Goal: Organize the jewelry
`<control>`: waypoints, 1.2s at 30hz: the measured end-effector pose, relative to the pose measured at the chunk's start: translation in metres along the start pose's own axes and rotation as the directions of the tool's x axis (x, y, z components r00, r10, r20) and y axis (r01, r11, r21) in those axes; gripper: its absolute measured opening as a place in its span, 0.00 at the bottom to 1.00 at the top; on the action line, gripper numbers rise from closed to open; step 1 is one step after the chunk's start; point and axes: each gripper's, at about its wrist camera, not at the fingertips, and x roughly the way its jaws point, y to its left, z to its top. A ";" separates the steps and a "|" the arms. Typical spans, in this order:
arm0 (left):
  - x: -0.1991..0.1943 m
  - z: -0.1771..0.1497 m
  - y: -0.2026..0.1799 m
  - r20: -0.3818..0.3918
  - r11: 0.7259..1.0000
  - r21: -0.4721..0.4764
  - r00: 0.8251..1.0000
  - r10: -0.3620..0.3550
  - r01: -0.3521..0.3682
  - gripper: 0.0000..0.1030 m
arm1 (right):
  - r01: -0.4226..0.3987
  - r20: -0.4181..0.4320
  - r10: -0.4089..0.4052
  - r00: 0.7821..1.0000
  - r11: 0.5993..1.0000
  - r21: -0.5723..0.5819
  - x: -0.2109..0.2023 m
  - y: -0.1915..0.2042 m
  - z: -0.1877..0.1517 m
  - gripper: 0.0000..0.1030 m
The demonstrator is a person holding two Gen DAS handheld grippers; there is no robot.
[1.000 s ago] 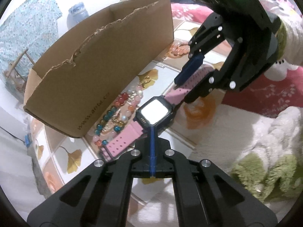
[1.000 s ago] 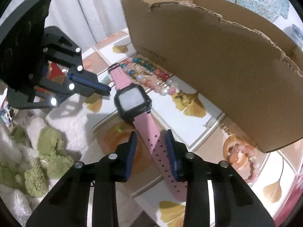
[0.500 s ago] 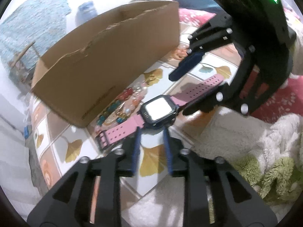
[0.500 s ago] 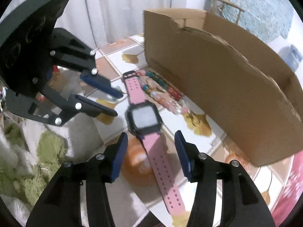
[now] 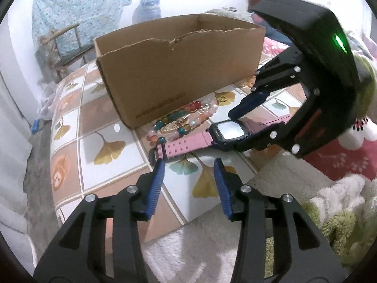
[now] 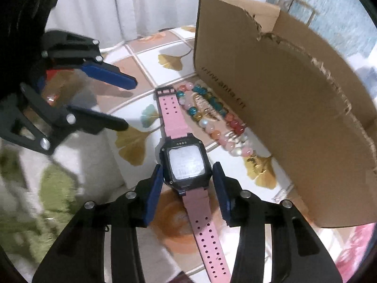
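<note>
Right wrist view: right gripper [image 6: 188, 172] jaws, just closing, straddle the watch [image 6: 186, 162] case ungripped; left gripper [image 5: 188, 167] stands released. Stiff case grips better than floppy strap.

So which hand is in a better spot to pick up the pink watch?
Probably the right. Its gripper already has its jaws on either side of the pink watch face. The left gripper is open too, but sits short of the strap's buckle end, with nothing between its jaws.
</note>
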 end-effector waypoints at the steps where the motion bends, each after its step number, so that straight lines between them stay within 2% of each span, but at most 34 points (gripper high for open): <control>1: 0.001 0.001 -0.002 0.002 1.000 0.015 1.000 -0.002 0.002 0.45 | -0.043 -0.015 0.043 0.999 0.999 0.019 0.000 -0.006 0.002 0.41; 4: 0.004 0.001 -0.011 0.001 0.995 0.104 1.000 -0.001 0.001 0.47 | -0.162 -0.056 0.167 0.984 0.984 0.074 0.000 -0.019 0.001 0.41; 6: 0.009 0.000 -0.021 -0.004 0.982 0.189 1.000 0.005 -0.004 0.47 | -0.233 -0.084 0.242 0.967 0.967 0.108 0.001 -0.029 0.002 0.41; 11: 0.019 0.001 -0.037 -0.001 0.937 0.347 0.999 0.043 -0.040 0.47 | -0.329 -0.127 0.349 0.928 0.932 0.153 0.005 -0.039 0.002 0.41; 15: 0.027 0.004 -0.040 -0.001 0.914 0.401 0.998 0.066 -0.060 0.46 | -0.380 -0.148 0.407 0.901 0.908 0.177 0.007 -0.042 0.001 0.41; 16: 0.027 0.005 -0.041 0.002 0.913 0.405 0.998 0.061 -0.057 0.44 | -0.389 -0.149 0.417 0.897 0.902 0.185 0.007 -0.044 0.002 0.41; 18: 0.029 0.004 -0.043 -0.008 0.911 0.410 0.999 0.049 -0.042 0.25 | -0.406 -0.144 0.437 0.888 0.891 0.203 0.010 -0.048 0.001 0.41; 19: 0.030 0.005 -0.043 -0.015 0.913 0.407 0.999 0.045 -0.035 0.21 | -0.409 -0.142 0.441 0.886 0.889 0.208 0.013 -0.048 0.003 0.41; 20: 0.031 0.005 -0.043 -0.016 0.915 0.403 0.999 0.048 -0.037 0.11 | -0.411 -0.140 0.444 0.885 0.886 0.212 0.013 -0.049 0.001 0.41; 21: 0.031 0.007 -0.042 -0.018 0.915 0.401 0.999 0.045 -0.034 0.10 | -0.412 -0.138 0.446 0.884 0.884 0.219 0.012 -0.049 0.000 0.41; 25: 0.026 0.015 -0.034 -0.063 0.942 0.326 0.996 -0.056 0.074 0.07 | -0.422 -0.123 0.459 0.880 0.874 0.242 0.005 -0.052 -0.009 0.41; 29: 0.022 0.027 -0.018 -0.130 0.962 0.172 0.973 -0.193 0.214 0.03 | -0.420 -0.075 0.454 0.888 0.866 0.271 -0.011 -0.059 -0.023 0.41; 32: 0.027 0.035 -0.002 -0.186 0.953 0.027 0.938 -0.291 0.301 0.02 | -0.405 -0.009 0.428 0.904 0.861 0.309 -0.025 -0.070 -0.030 0.41; 35: 0.032 0.040 0.013 -0.216 0.918 -0.124 0.893 -0.396 0.377 0.02 | -0.397 0.083 0.395 0.915 0.842 0.364 -0.042 -0.085 -0.044 0.41; 36: 0.035 0.041 0.019 -0.227 0.896 -0.184 0.869 -0.440 0.405 0.02 | -0.391 0.125 0.372 0.920 0.837 0.384 -0.050 -0.091 -0.051 0.41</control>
